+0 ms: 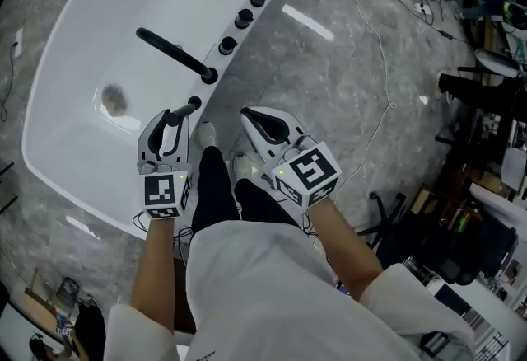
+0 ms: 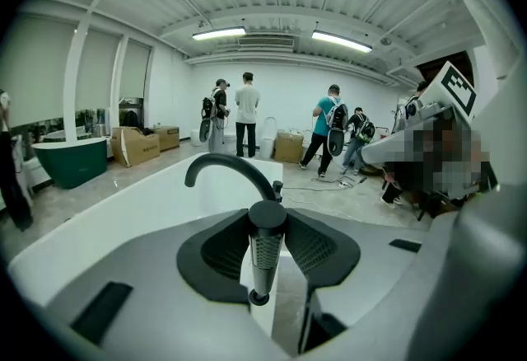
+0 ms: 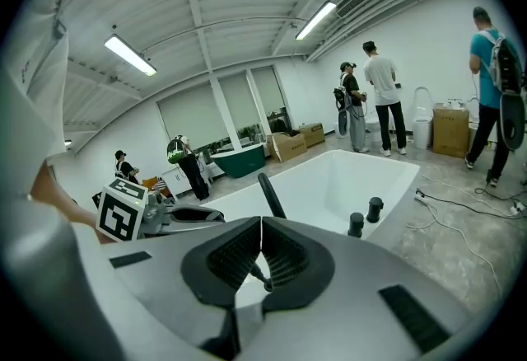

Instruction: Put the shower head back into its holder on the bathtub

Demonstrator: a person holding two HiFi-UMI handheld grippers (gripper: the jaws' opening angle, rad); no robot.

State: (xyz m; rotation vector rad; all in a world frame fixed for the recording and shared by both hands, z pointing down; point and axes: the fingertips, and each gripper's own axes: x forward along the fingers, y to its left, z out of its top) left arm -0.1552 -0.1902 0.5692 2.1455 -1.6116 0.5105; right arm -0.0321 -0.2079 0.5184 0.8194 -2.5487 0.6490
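Observation:
A slim black shower head [image 2: 264, 256] stands upright between my left gripper's [image 2: 268, 219] pads, which are shut on it. In the head view the left gripper [image 1: 171, 122] hovers over the near rim of the white bathtub [image 1: 90, 30]. There the shower head [image 1: 183, 111] points toward a round black holder [image 1: 195, 102] on the rim. I cannot tell whether the two touch. My right gripper [image 1: 247, 115] hangs over the floor beside the tub. Its pads [image 3: 247, 256] meet at the tips with nothing held.
A curved black spout [image 1: 174, 51] and three black knobs [image 1: 244, 19] line the tub's rim beyond the holder. Cables [image 1: 375, 30] trail over the grey marble floor on the right. Chairs and equipment [image 1: 486, 71] crowd the far right. Several people [image 2: 247, 112] stand far behind the tub.

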